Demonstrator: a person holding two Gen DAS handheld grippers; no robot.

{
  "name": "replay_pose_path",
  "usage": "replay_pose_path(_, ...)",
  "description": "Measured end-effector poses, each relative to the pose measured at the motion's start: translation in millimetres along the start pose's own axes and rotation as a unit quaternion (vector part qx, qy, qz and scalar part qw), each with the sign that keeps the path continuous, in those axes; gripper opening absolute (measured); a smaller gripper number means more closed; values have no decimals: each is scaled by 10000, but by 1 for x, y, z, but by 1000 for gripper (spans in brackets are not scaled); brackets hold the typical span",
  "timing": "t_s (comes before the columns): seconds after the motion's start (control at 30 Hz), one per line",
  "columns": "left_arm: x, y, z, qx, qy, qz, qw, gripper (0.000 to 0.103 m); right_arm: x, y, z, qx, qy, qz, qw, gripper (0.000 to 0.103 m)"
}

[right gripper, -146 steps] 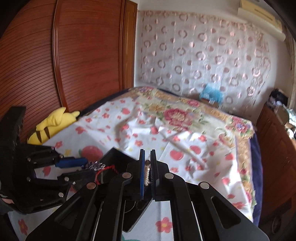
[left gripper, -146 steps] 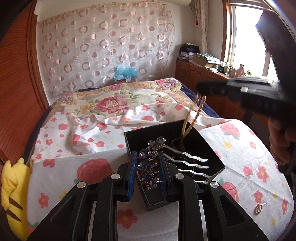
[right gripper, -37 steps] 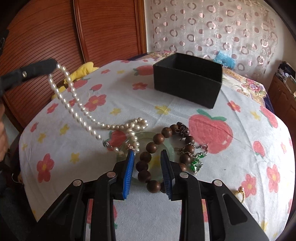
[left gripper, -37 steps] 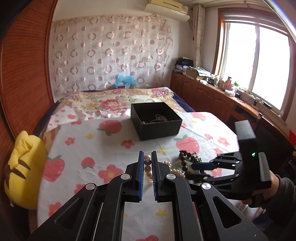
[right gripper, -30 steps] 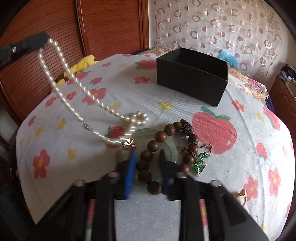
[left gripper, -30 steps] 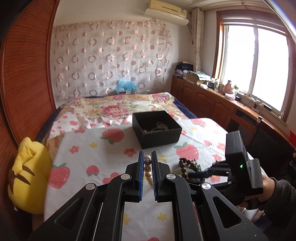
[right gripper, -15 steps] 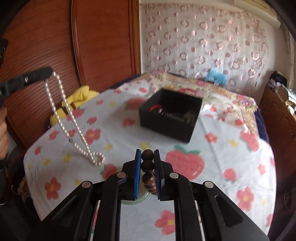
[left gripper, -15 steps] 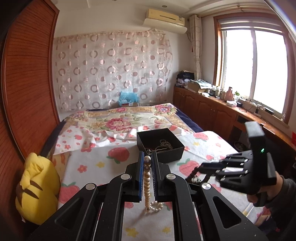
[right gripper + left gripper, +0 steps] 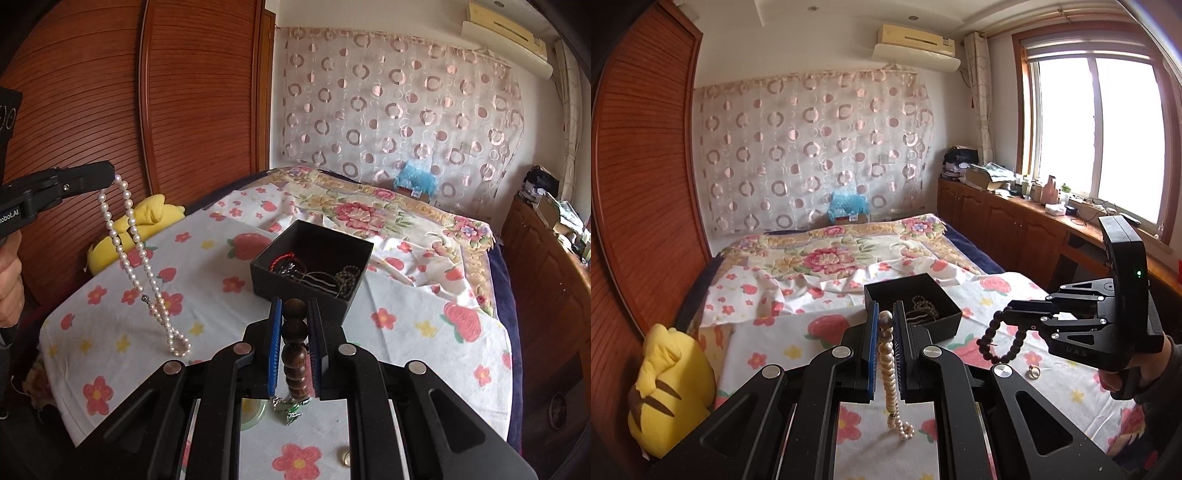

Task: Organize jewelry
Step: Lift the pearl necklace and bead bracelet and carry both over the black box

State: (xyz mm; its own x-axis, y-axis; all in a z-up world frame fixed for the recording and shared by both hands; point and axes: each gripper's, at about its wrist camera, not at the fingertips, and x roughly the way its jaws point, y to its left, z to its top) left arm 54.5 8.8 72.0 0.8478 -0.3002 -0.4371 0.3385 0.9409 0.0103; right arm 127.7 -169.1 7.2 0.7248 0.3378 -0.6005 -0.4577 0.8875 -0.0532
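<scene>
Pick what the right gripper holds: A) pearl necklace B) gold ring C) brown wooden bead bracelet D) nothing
C: the right gripper is shut on the brown wooden bead bracelet; the pearl necklace hangs from the left gripper.

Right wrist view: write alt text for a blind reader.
The right tongs grip a brown wooden bead bracelet above a floral tablecloth, facing an open black jewelry box. At left, the left tongs dangle a pearl necklace.

We are seeing the box (image 9: 310, 269) sitting on the table (image 9: 406, 325) ahead of both grippers, chains lying inside it, pearl necklace (image 9: 140, 258) hanging left of it, bead bracelet (image 9: 1001, 341) hanging right, ring (image 9: 1033, 372) lying on the cloth beneath the bracelet, bed (image 9: 831, 254) lying behind the box.
</scene>
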Motion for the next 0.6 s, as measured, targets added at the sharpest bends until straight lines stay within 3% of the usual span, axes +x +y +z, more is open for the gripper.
replay_pose_path(0.4,29,-5,24,22,-109,-178,9998,7,15,-17,16,-120,67,-252,9996,15)
replay_pose_path(0.6,46,-8,41,2,-190,-308,9993,7,22,-33,23,-76,77,-158,9998,15)
